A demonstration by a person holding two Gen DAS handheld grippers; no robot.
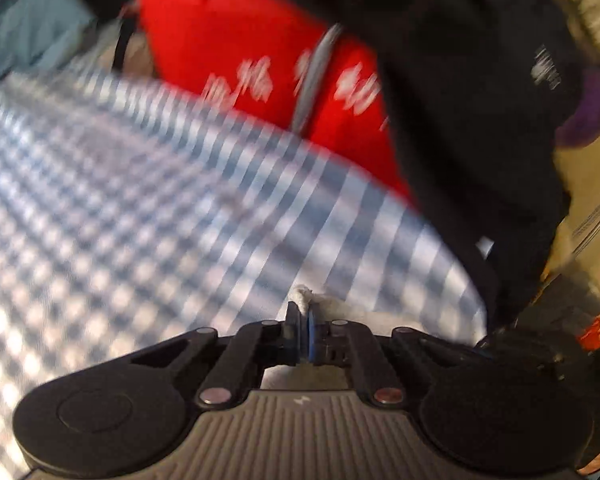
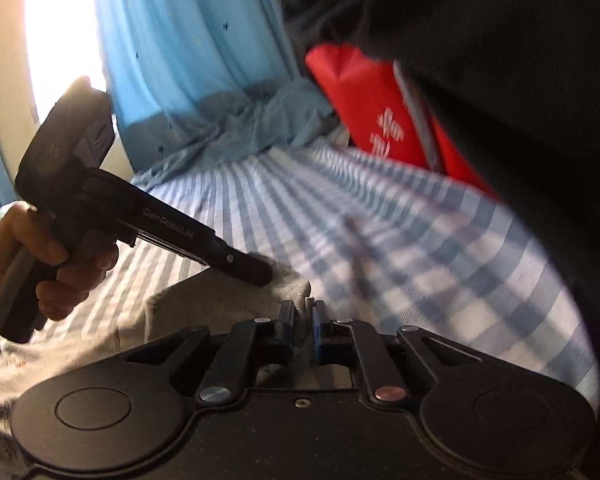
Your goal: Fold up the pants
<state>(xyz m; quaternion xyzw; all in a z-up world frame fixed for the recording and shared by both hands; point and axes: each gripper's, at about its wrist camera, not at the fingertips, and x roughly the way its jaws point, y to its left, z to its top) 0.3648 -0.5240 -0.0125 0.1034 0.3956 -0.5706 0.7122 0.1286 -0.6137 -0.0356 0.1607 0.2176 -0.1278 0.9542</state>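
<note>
The pants are light grey cloth. In the left wrist view my left gripper (image 1: 303, 322) is shut on a white-grey edge of the pants (image 1: 332, 306), held over the blue-and-white checked bed sheet (image 1: 140, 200). In the right wrist view my right gripper (image 2: 303, 314) is shut on the grey pants (image 2: 220, 300), which stretch leftward below it. The left gripper (image 2: 266, 274) also shows there, held in a hand, its tip shut on the same cloth edge close to my right fingers. Most of the pants are hidden under the grippers.
A red bag with white print (image 1: 260, 60) (image 2: 376, 120) stands at the bed's far side. A black garment (image 1: 460, 100) (image 2: 500, 80) hangs at the right. A blue curtain (image 2: 188, 60) and bright window (image 2: 60, 20) lie behind. The view is motion-blurred.
</note>
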